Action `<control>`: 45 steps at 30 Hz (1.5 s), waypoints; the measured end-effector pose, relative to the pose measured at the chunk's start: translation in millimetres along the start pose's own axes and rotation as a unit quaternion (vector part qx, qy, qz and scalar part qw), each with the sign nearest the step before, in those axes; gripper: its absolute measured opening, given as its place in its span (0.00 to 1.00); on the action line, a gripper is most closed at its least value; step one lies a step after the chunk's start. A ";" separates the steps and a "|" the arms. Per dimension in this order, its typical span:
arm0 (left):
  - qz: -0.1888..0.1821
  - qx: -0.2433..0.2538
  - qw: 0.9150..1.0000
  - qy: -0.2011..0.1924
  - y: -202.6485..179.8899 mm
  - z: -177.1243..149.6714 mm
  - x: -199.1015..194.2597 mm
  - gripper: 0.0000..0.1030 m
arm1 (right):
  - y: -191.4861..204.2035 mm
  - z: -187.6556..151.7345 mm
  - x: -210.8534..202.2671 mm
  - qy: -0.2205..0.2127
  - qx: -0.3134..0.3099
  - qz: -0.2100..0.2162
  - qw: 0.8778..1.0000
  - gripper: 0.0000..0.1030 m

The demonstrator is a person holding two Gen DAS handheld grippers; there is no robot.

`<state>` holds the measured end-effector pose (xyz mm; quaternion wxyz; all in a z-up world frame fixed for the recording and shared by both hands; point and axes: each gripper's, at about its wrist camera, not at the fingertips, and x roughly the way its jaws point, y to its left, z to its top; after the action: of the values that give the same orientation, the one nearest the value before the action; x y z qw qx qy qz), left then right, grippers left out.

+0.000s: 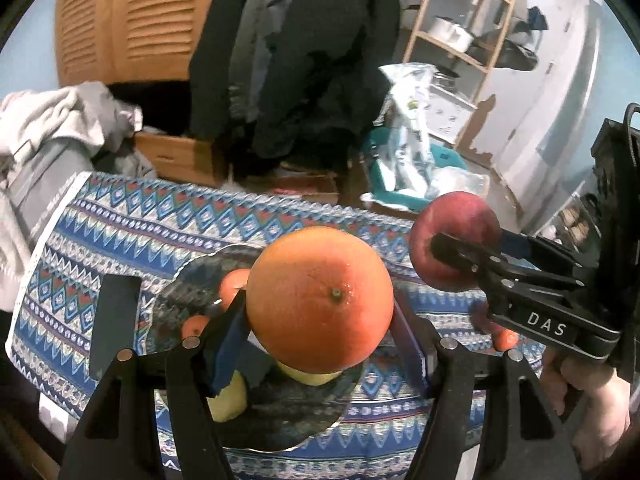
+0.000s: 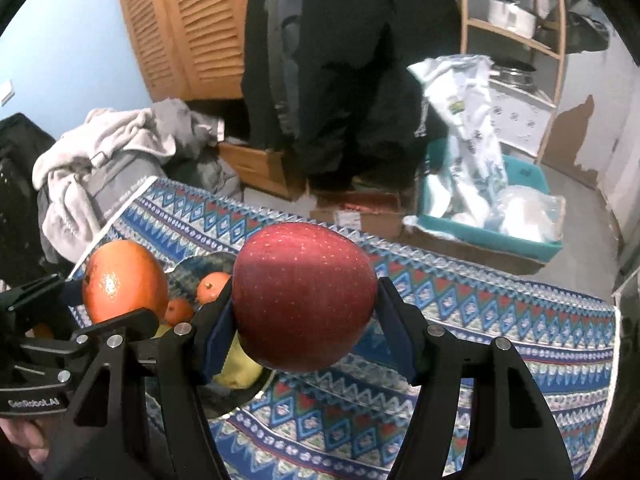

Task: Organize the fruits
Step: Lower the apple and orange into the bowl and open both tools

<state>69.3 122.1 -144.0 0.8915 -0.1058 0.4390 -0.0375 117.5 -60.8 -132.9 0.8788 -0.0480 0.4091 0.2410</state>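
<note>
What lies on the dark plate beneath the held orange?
Below the orange, the plate holds small tangerines and yellow-green fruit. The orange and left gripper cover the plate's middle.

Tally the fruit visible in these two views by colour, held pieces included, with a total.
Large orange, held in the left gripper: 1
Red apple, held in the right gripper: 1
Small orange fruits on the plate: 2
Yellow-green fruits on the plate: 2
Small orange fruit on the tablecloth, partly hidden: 1
Total: 7
</note>
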 end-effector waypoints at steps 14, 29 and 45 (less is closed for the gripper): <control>0.030 -0.051 0.996 0.060 62.4 -16.5 57.2 0.67 | 36.8 3.2 67.9 0.056 -0.007 0.039 0.998 0.64; 0.024 -0.074 0.989 0.123 76.6 -34.5 101.7 0.67 | 41.0 -11.1 123.9 0.114 -0.001 0.050 0.992 0.64; 0.034 -0.046 0.991 0.123 68.4 -32.3 104.3 0.67 | 41.7 -20.1 147.1 0.143 0.008 0.055 0.988 0.64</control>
<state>105.8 167.1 -259.0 0.8256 -0.1265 0.5499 0.0005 165.0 26.7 -250.6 0.7968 -0.0527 0.5347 0.2764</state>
